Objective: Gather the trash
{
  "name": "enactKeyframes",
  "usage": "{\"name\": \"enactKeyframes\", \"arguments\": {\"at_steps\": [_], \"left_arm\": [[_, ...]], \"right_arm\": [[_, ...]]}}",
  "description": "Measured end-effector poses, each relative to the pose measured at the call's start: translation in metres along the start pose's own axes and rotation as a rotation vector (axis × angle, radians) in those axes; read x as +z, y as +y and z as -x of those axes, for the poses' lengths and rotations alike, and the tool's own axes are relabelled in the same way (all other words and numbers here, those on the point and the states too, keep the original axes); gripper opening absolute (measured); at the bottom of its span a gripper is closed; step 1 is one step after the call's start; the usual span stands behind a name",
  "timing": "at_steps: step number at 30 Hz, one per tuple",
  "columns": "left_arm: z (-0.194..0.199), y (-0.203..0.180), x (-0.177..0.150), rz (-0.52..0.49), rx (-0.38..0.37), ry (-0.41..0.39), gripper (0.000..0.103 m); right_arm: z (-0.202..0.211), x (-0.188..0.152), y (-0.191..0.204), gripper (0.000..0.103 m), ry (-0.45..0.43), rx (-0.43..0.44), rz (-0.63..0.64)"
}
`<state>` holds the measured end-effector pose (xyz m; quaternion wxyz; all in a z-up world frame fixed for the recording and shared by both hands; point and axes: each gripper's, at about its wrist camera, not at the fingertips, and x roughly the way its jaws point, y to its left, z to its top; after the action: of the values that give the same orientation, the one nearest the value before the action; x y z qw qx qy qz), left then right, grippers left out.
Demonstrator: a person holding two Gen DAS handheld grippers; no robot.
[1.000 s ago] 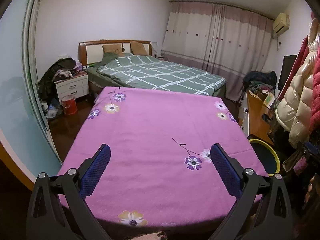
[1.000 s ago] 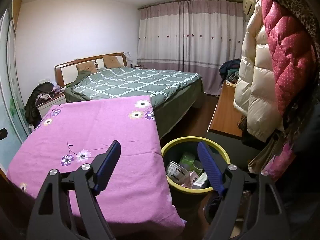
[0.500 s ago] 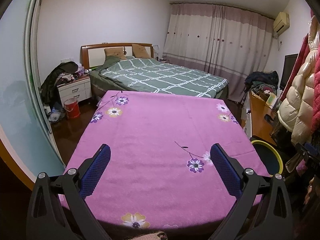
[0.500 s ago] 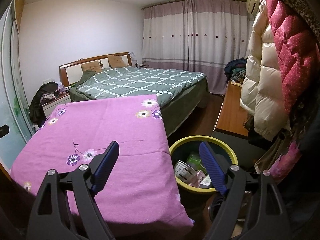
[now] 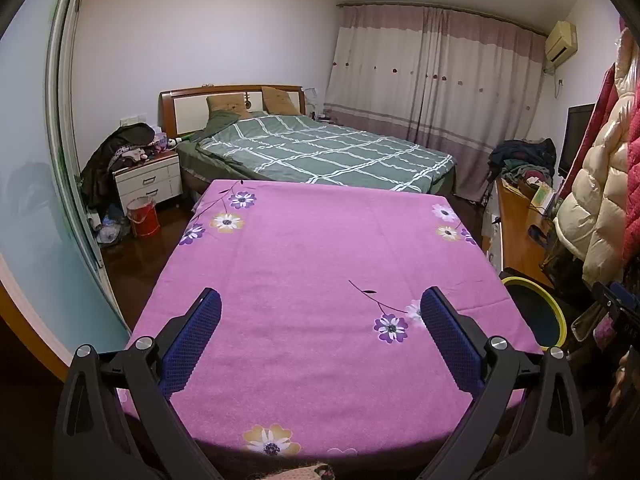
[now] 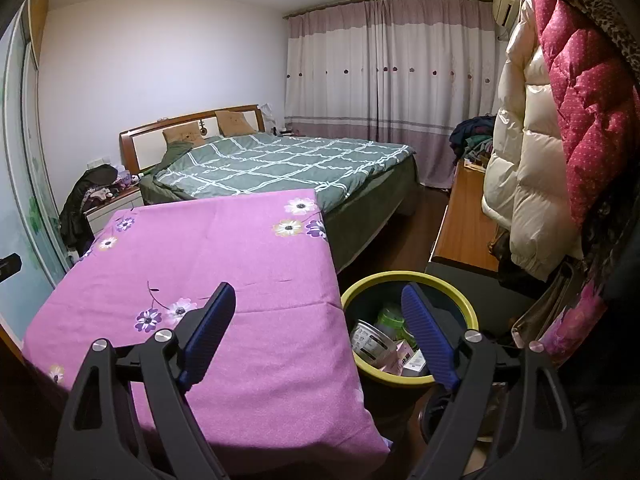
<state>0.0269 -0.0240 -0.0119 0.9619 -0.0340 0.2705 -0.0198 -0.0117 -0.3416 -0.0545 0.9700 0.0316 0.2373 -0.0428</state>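
- Round yellow-rimmed dark trash bin (image 6: 410,280): on the floor, just right of the purple floral-cloth desk (image 6: 224,248); cans and cartons inside.
- Right tool (image 6: 316,300): above the desk's right edge, jaws just opened wider, nothing between them.
- Left tool (image 5: 320,304): over the desk, jaws apart, empty.

Bedroom inventory: counts by kind, from the two wrist views.

Two grippers: the left gripper (image 5: 320,312) and the right gripper (image 6: 318,308), each with two blue-padded fingers (image 5: 192,344). One table under one pink flowered cloth (image 5: 320,280). One yellow-rimmed bin (image 6: 408,280) at 3 o'clock of the table; in it at least four pieces of trash (image 6: 370,342), the exact number hidden by a finger. One bed (image 5: 320,152) at 12 o'clock, with two tan pillows (image 5: 226,102). One nightstand (image 5: 148,178) with two drawers; one red bucket (image 5: 142,216) at its foot. One air conditioner (image 5: 560,40). One dark screen (image 5: 578,136). Two puffer coats at 3 o'clock: one cream coat (image 6: 524,152), one red coat (image 6: 584,100).
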Motion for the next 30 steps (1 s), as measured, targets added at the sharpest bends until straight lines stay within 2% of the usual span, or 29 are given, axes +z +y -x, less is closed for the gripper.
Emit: {"name": "enactKeyframes", "arguments": {"at_steps": [30], "left_arm": [[-0.0075, -0.0044, -0.0051, -0.012, -0.011, 0.024, 0.098]], "right_arm": [[-0.0010, -0.0031, 0.0031, 0.082, 0.007, 0.006, 0.000]]}}
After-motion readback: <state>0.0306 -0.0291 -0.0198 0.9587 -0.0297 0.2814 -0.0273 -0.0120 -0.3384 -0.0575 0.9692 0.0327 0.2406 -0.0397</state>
